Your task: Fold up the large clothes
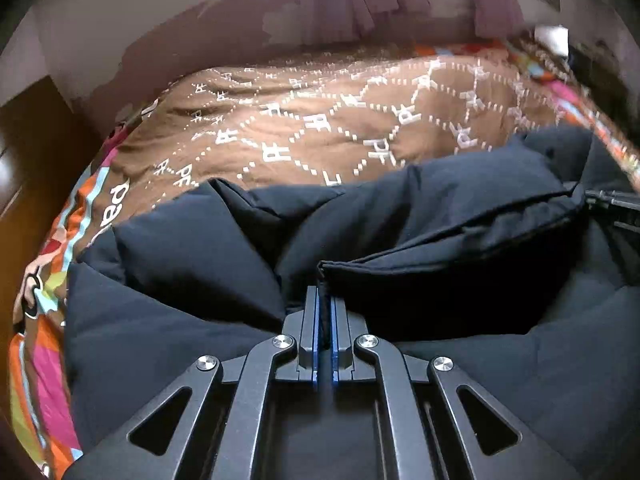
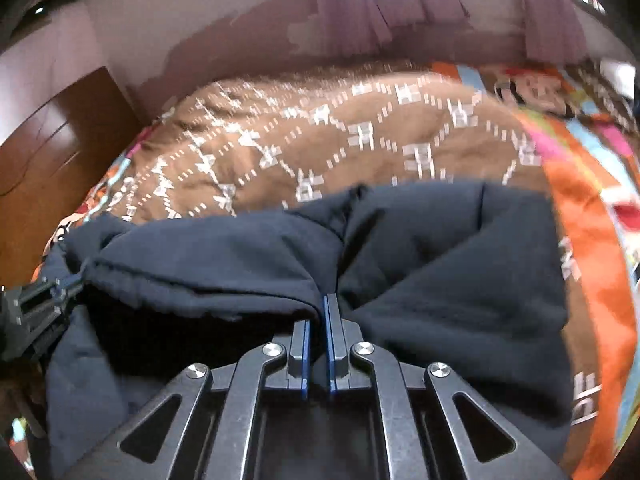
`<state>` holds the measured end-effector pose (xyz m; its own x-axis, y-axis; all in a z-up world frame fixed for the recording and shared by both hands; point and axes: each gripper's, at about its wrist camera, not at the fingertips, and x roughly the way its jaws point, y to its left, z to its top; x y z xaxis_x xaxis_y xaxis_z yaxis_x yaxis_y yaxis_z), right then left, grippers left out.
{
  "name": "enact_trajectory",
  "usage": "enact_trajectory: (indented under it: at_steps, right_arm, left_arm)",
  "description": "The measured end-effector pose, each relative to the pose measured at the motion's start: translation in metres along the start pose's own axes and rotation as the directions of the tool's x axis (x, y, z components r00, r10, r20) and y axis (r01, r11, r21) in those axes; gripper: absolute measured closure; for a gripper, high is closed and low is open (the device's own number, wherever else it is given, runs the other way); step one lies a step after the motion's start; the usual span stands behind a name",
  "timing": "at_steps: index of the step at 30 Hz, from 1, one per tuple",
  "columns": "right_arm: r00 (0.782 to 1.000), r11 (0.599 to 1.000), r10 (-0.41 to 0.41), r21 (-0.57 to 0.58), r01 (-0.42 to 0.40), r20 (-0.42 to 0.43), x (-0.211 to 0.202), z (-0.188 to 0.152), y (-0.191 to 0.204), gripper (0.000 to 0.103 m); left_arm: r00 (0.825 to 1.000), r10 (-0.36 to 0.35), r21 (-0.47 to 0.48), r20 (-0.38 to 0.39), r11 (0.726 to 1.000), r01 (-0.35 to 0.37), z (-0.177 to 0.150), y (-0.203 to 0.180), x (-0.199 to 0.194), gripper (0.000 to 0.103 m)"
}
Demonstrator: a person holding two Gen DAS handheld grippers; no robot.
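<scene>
A large dark navy padded jacket [image 1: 440,216] lies on a bed, bunched into thick folds; it also fills the lower half of the right wrist view [image 2: 440,264]. My left gripper [image 1: 324,294] is shut on a folded edge of the jacket, the fabric pinched between its blue pads. My right gripper [image 2: 320,312] is shut on another edge of the jacket, held a little above the bed. The right gripper shows at the right edge of the left wrist view [image 1: 612,208]. The left gripper shows at the left edge of the right wrist view [image 2: 36,312].
The bed has a brown cover with white letter pattern [image 1: 320,128] over a bright orange, pink and blue sheet [image 2: 592,240]. A wooden cabinet [image 2: 52,148] stands at the left. A pale wall and purple curtains [image 2: 400,4] lie behind the bed.
</scene>
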<state>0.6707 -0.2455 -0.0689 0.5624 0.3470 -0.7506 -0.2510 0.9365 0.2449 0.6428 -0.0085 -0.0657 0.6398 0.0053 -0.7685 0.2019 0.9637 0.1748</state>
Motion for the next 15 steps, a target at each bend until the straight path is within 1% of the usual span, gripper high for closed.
enact_trajectory:
  at_steps: [2, 5, 7, 9, 11, 13, 15]
  right_arm:
    - [0.999, 1.0, 0.017, 0.026, -0.016, -0.03, 0.011, 0.0, -0.004, 0.097]
    - [0.999, 0.998, 0.05, 0.049, -0.05, -0.013, 0.002, -0.002, -0.01, 0.095]
    - [0.996, 0.994, 0.088, 0.06, -0.088, 0.0, -0.009, -0.004, -0.012, 0.089]
    - [0.988, 0.988, 0.154, 0.03, -0.154, 0.024, -0.026, -0.008, -0.013, 0.072]
    - [0.981, 0.983, 0.184, -0.009, -0.184, 0.062, -0.044, -0.01, -0.013, 0.063]
    - [0.972, 0.977, 0.214, -0.034, -0.212, 0.094, -0.056, -0.006, -0.009, 0.063]
    - [0.966, 0.973, 0.23, -0.037, -0.227, 0.118, -0.06, 0.004, -0.002, 0.063]
  left_arm:
    - [1.0, 0.006, 0.008, 0.015, 1.0, -0.007, -0.003, -0.002, 0.001, 0.1]
    - [0.999, -0.024, -0.017, 0.041, 1.0, 0.024, -0.008, 0.004, 0.0, 0.1]
    - [0.997, -0.05, -0.038, 0.06, 0.998, 0.052, -0.01, 0.009, -0.003, 0.1]
    - [0.995, -0.067, -0.048, 0.071, 0.996, 0.07, -0.011, 0.011, -0.005, 0.1]
    - [0.996, -0.062, -0.044, 0.066, 0.997, 0.065, -0.011, 0.01, -0.005, 0.099]
    - [0.997, -0.044, -0.031, 0.061, 0.998, 0.046, -0.01, 0.009, -0.007, 0.099]
    - [0.998, -0.028, -0.017, 0.061, 0.999, 0.029, -0.01, 0.005, -0.007, 0.099]
